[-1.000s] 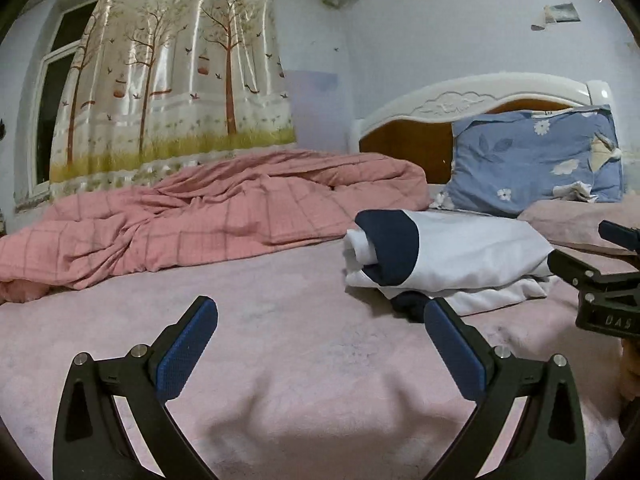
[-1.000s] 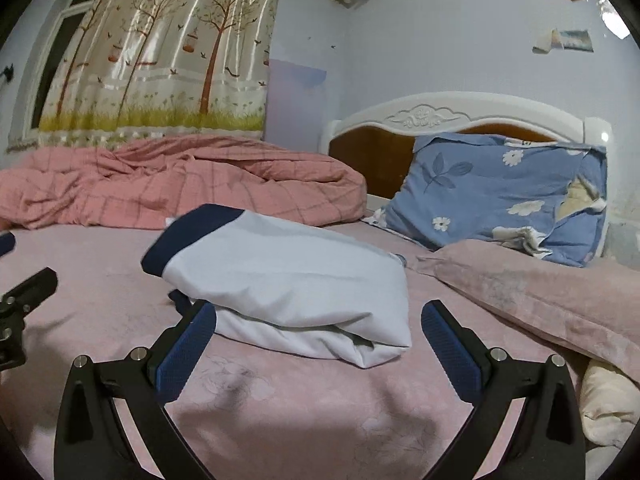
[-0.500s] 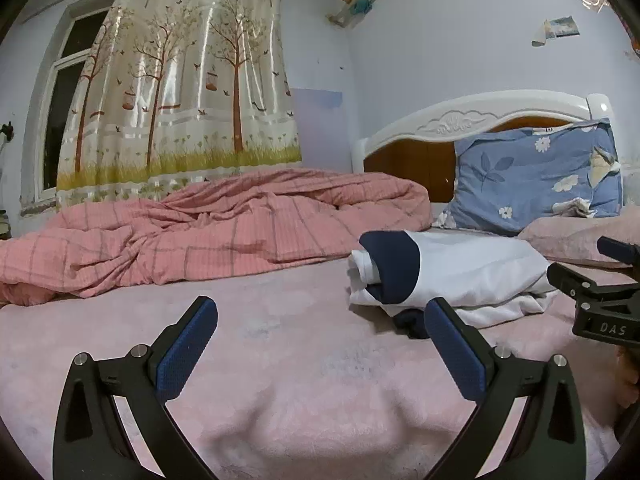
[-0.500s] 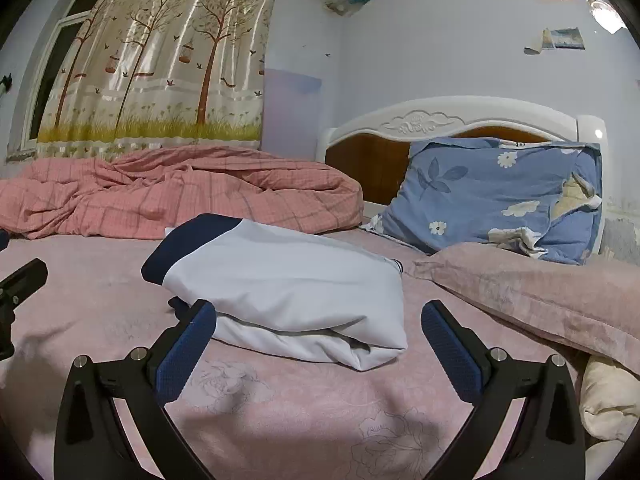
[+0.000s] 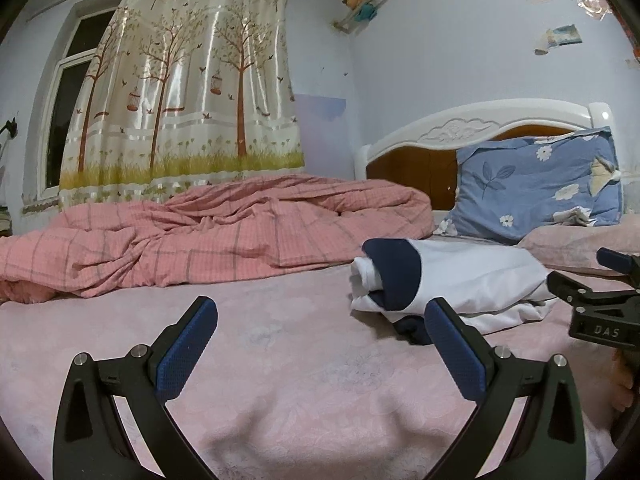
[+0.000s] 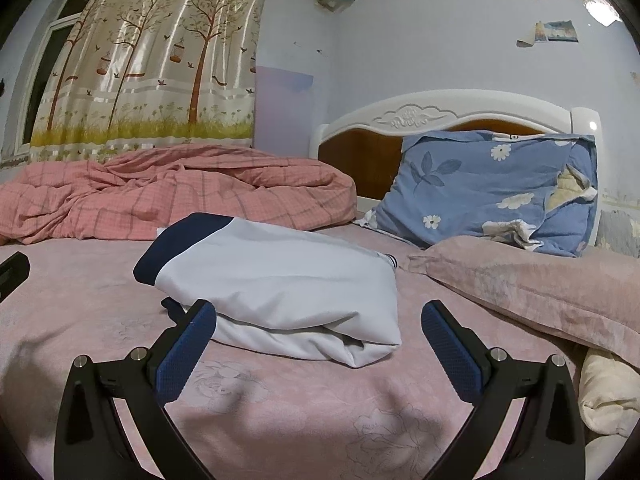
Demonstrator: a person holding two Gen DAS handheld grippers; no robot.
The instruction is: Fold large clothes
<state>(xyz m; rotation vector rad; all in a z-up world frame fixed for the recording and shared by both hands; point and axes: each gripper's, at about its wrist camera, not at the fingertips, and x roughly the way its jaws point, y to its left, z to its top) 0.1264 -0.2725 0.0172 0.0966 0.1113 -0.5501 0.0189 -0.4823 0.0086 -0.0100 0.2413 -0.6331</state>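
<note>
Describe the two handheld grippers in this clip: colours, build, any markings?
Both match: the left gripper and right gripper have matte black angular arms with silver screw heads, ending in blue textured fingers. Seen from the left wrist view, the right gripper's black body carries pale lettering "DAS". No cables or sleeves show.

Pale blue walls (image 5: 460,60) with peeling bits, a tree-print curtain (image 5: 184,92) over a dark window (image 5: 68,92), white-and-wood headboard (image 6: 440,120), pink bed (image 5: 280,360), rumpled pink checked quilt (image 5: 200,232), blue floral pillow (image 6: 492,188).
</note>
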